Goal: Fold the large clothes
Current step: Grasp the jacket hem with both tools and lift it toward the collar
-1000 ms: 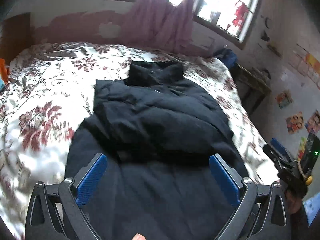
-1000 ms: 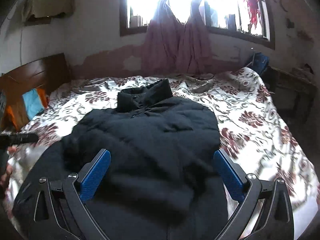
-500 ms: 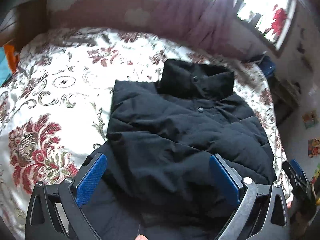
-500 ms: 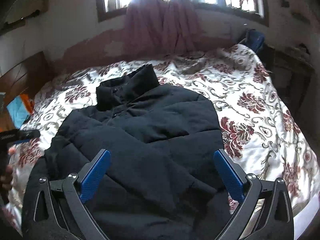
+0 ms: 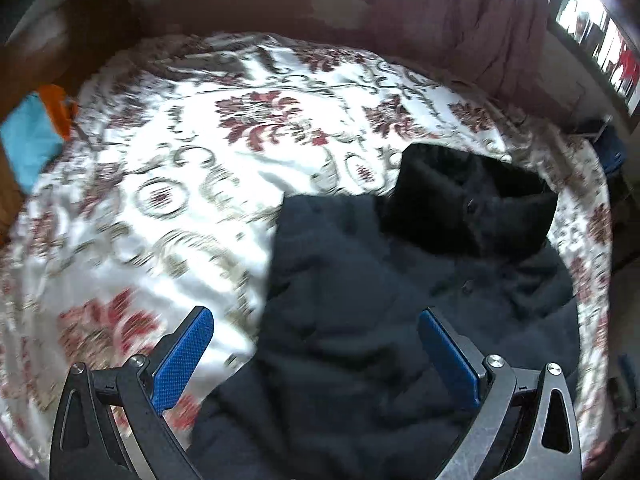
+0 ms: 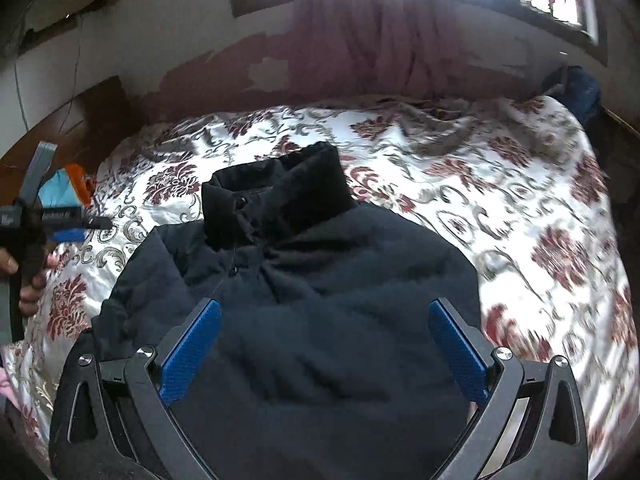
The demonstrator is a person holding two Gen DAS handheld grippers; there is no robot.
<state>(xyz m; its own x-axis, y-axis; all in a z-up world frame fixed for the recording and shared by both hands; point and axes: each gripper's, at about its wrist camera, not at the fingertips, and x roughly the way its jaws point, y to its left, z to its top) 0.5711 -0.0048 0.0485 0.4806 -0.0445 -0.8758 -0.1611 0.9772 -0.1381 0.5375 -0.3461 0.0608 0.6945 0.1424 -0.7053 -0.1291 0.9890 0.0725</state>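
Jacket on bed, both claws released above it.

Dark jacket (image 6: 320, 300) lies flat on floral bed (image 6: 500, 208), collar away from the cameras. Right claw (image 6: 324, 352) spread wide, empty, over jacket's middle. Left claw (image 5: 316, 356) spread wide, empty, over jacket's left edge: one finger above bedspread, the other above fabric. View blurred.

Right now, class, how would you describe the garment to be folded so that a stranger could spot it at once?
Find the bed with its white cover patterned in red flowers, under the window. On the near half lies a dark padded jacket, its stand-up collar pointing toward the wall. It is the only large dark thing on the pale cover.
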